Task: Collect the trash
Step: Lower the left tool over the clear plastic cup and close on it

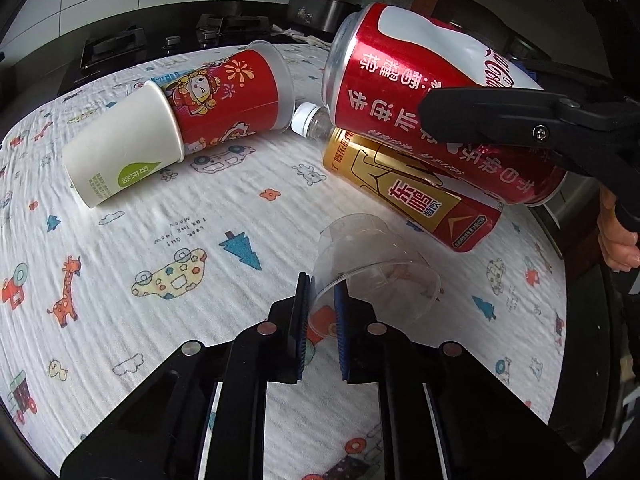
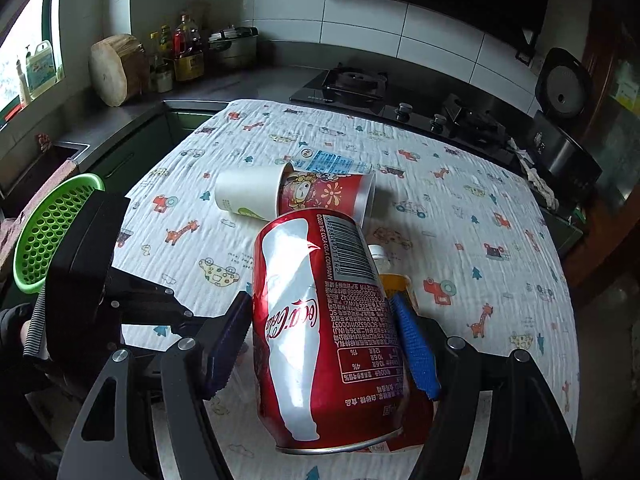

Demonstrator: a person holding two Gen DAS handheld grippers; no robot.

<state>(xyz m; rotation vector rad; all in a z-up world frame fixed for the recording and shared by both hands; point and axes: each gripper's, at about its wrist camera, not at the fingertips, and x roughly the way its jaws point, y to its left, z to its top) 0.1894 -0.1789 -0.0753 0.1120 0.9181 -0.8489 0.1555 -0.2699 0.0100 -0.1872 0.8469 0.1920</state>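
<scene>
The right gripper (image 2: 320,344) has its jaws clamped on a dented red aluminium cola can (image 2: 320,332). Below the can, the left gripper (image 1: 322,336) pinches the rim of a clear plastic cup (image 1: 372,264) lying on the crinkled cloth-covered surface (image 1: 200,208).

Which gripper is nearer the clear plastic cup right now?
Left. The left gripper has its fingers either side of the clear plastic cup rim on the cloth. The right gripper is raised above the table, shut on the Coca-Cola can.
</scene>
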